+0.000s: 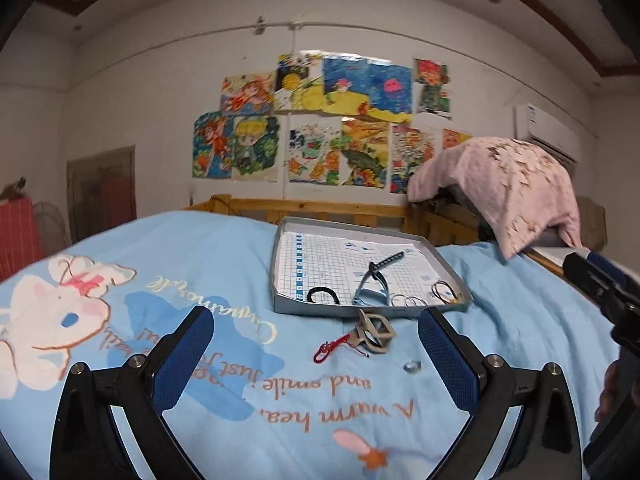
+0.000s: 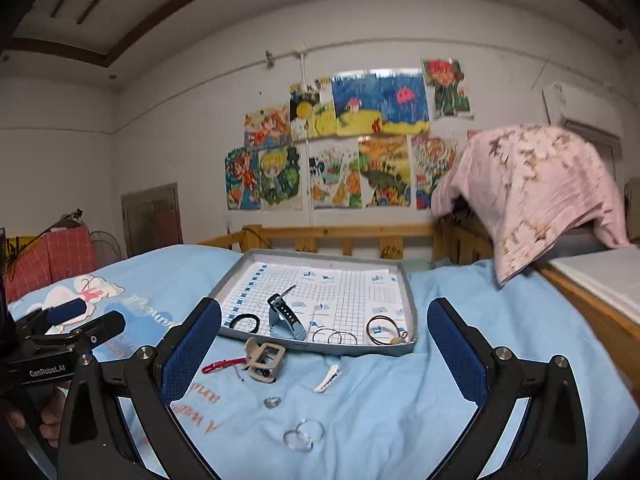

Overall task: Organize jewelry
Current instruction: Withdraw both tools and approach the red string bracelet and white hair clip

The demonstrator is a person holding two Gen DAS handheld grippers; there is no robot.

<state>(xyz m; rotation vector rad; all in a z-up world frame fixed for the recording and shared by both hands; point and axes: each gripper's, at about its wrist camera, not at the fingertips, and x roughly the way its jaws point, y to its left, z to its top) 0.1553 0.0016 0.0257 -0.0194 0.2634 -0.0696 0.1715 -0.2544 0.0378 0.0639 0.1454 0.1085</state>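
Child's bedroom — cartoon bedsheet (image 2: 440,400), wall drawings (image 2: 352,140).

We are looking low across the bed (image 1: 224,248) from both wrist cameras, each facing the far wall of drawings (image 1: 320,120). The left view is sitting left of the right one. Both are sharing the gray tray (image 1: 280,264) (image 2: 412,304), slightly nearer in the right view.
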